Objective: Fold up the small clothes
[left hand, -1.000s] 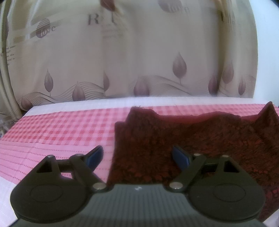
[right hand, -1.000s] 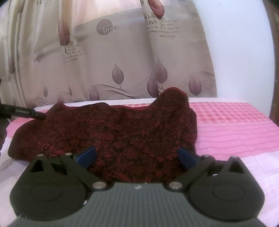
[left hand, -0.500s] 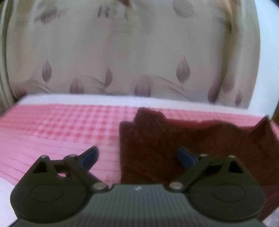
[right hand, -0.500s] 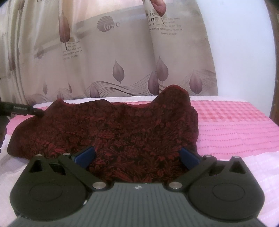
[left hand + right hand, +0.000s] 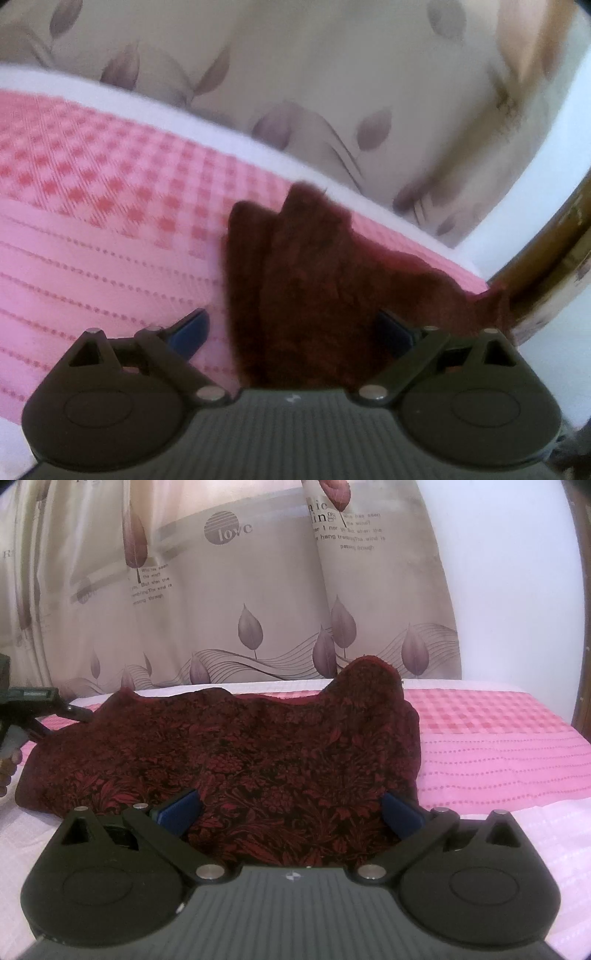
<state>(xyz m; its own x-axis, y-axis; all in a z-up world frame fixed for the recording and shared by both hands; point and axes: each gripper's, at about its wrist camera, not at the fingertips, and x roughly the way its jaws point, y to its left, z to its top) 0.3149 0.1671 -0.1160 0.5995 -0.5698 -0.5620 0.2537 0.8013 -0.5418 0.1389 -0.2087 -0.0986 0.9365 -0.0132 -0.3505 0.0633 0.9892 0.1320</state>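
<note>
Left gripper (image 5: 293, 330) and right gripper (image 5: 290, 814) both had fingers spread apart over the dark red garment (image 5: 236, 753) on the pink bedspread (image 5: 498, 746).

The garment (image 5: 236, 760) is dark maroon, almost black, with a brighter red floral and leaf print. The bedcover (image 5: 491, 753) is pink, with red-and-pink checks at the far side, dotted lines nearer, and a white border. The curtain (image 5: 221, 602) is beige with mauve leaves, grey wavy lines and dark lettering. Both grippers, left gripper (image 5: 291, 332) and right gripper (image 5: 290, 812), are black with blue fingertips.
</note>
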